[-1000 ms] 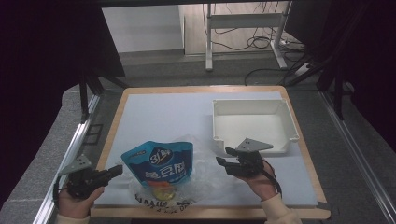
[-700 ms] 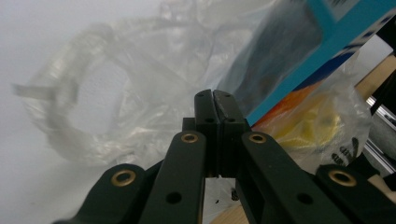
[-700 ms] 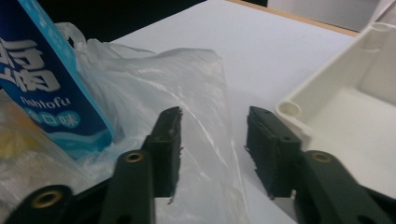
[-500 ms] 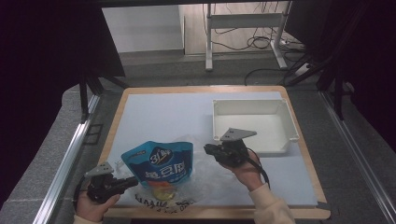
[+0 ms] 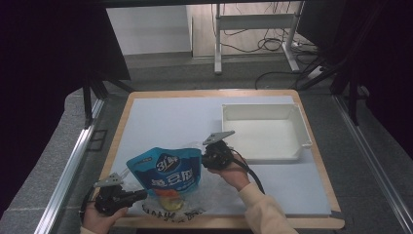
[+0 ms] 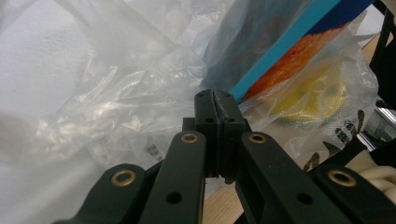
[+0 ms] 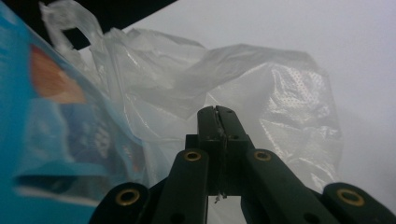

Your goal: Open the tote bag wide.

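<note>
A blue snack pouch (image 5: pixel 165 170) lies inside a crumpled clear plastic bag (image 5: pixel 195 195) near the table's front edge. My left gripper (image 5: pixel 143 194) rests low at the bag's lower left corner. Its jaws (image 6: pixel 215 95) are pressed together right against the film (image 6: pixel 116 102), with the pouch (image 6: pixel 280 51) behind. My right gripper (image 5: pixel 204 160) sits at the bag's upper right edge. Its jaws have just been closing and now stand shut (image 7: pixel 217 111). I see no film between them, and the plastic (image 7: pixel 261 93) rises just beyond the tips. The pouch (image 7: pixel 56 121) is at the left of that view.
A white rectangular tray (image 5: pixel 263 106) stands at the back right of the pale mat (image 5: pixel 170 117), with nothing in it. A wooden rim borders the mat. Cables and a stand's legs lie on the floor beyond the table.
My right gripper has moved left up to the bag and its jaws have closed. My left hand has come right and down to the bag's lower left corner, jaws still shut.
</note>
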Action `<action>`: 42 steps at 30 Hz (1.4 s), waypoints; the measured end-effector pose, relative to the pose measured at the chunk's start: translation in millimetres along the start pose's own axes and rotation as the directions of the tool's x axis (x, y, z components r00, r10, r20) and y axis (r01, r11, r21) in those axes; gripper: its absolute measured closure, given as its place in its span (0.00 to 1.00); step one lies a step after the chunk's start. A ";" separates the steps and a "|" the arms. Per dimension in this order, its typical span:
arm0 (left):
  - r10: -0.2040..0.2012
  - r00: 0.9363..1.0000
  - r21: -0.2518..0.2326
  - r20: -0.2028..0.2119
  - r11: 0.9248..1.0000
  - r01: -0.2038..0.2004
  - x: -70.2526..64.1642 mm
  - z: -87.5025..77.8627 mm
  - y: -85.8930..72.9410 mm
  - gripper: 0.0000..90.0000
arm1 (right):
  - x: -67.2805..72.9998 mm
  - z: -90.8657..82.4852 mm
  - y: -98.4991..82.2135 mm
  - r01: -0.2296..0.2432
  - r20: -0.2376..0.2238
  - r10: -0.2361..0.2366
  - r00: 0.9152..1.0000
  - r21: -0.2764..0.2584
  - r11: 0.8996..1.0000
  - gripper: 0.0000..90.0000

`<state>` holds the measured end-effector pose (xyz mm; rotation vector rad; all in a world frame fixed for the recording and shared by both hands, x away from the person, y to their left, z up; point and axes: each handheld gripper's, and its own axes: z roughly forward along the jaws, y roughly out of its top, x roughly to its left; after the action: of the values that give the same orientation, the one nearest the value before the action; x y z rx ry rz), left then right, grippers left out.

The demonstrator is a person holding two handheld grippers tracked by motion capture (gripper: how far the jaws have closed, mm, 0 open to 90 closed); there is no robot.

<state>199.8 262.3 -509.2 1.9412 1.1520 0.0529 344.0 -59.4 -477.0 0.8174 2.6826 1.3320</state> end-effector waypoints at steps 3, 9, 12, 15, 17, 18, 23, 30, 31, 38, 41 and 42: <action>0.002 1.000 0.007 0.001 1.000 -0.002 -0.1 1.8 -0.5 1.00 | -2.0 5.5 -1.2 -0.001 0.002 0.001 1.000 0.016 1.000 0.98; -0.002 1.000 0.031 0.003 1.000 0.001 1.4 6.2 -4.0 1.00 | -10.1 19.7 -6.1 -0.007 0.032 0.005 0.999 0.064 0.998 0.98; -0.001 1.000 0.050 0.004 0.999 0.001 2.8 9.0 -6.5 1.00 | -16.2 27.4 -9.5 -0.023 0.047 0.020 0.999 0.080 0.996 0.98; -0.007 1.000 0.064 0.004 0.998 0.007 4.1 11.4 -9.4 1.00 | -21.3 35.2 -11.7 -0.034 0.067 0.028 0.997 0.091 0.995 0.98; -0.011 1.000 0.075 0.006 0.997 0.011 4.6 12.4 -11.5 1.00 | -23.7 39.9 -12.4 -0.035 0.082 0.027 0.996 0.097 0.995 0.98; -0.014 1.000 0.078 0.009 0.997 0.013 4.8 12.8 -12.6 1.00 | -24.8 41.9 -12.5 -0.038 0.086 0.029 0.996 0.103 0.994 0.98; -0.013 1.000 0.095 0.010 0.995 0.012 5.0 15.3 -15.4 1.00 | -30.9 49.7 -13.2 -0.057 0.110 0.046 0.993 0.103 0.993 0.98; -0.014 1.000 0.128 0.013 0.992 0.012 4.2 18.7 -21.9 1.00 | -38.6 55.6 -13.1 -0.070 0.147 0.055 0.988 0.097 0.993 0.98; -0.015 1.000 0.132 0.012 0.991 0.014 4.4 19.6 -22.9 1.00 | -39.6 56.5 -13.0 -0.077 0.151 0.062 0.987 0.097 0.992 0.98; -0.010 1.000 0.130 0.010 0.991 0.009 4.6 19.9 -22.4 0.99 | -38.5 58.5 -12.6 -0.075 0.160 0.059 0.985 0.096 0.993 0.98; -0.006 1.000 0.084 0.022 0.996 0.004 1.8 10.4 -19.2 0.98 | -35.4 53.3 -12.1 -0.071 0.163 0.057 0.985 0.080 0.994 0.98; -0.002 1.000 0.060 0.026 0.998 0.000 -0.1 5.1 -17.2 0.98 | -33.9 50.3 -11.6 -0.069 0.163 0.058 0.985 0.065 0.995 0.98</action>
<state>190.0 262.5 -524.1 1.9885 1.1494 -0.0073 381.0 -44.3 -524.0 0.9800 2.6119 1.1344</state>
